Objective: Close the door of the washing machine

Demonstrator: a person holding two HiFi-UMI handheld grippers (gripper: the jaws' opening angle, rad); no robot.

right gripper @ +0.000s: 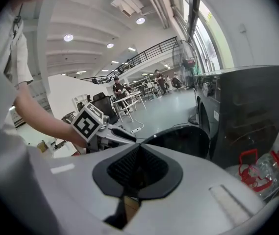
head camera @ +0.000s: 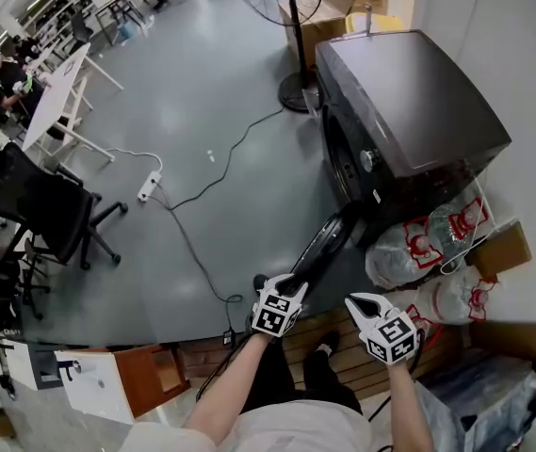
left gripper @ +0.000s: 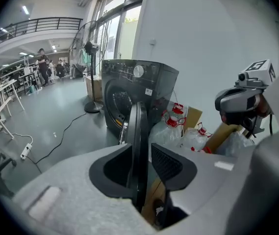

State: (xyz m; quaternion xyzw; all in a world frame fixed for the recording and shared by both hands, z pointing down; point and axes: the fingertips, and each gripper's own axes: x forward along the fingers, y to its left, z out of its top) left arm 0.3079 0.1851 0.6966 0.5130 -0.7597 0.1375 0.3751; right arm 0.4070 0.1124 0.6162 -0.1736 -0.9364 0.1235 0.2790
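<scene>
A dark front-loading washing machine [head camera: 409, 102] stands against the white wall. Its round door [head camera: 319, 248] hangs open, swung out toward me. My left gripper [head camera: 284, 285] is at the door's free edge. In the left gripper view the door [left gripper: 138, 124] runs edge-on between the jaws of that gripper [left gripper: 141, 153]; they are open, with a gap showing at the right pad [left gripper: 166, 163]. My right gripper [head camera: 360, 301] hovers to the right of the door, shut and empty. In the right gripper view the door [right gripper: 183, 141] lies beyond that gripper's closed tips [right gripper: 138, 153].
Clear plastic jugs with red handles [head camera: 418, 243] and a cardboard box [head camera: 498, 250] lie on the floor right of the machine. A standing fan [head camera: 291, 83] is behind it. A cable and power strip [head camera: 150, 185] cross the grey floor; an office chair [head camera: 46, 205] is at left.
</scene>
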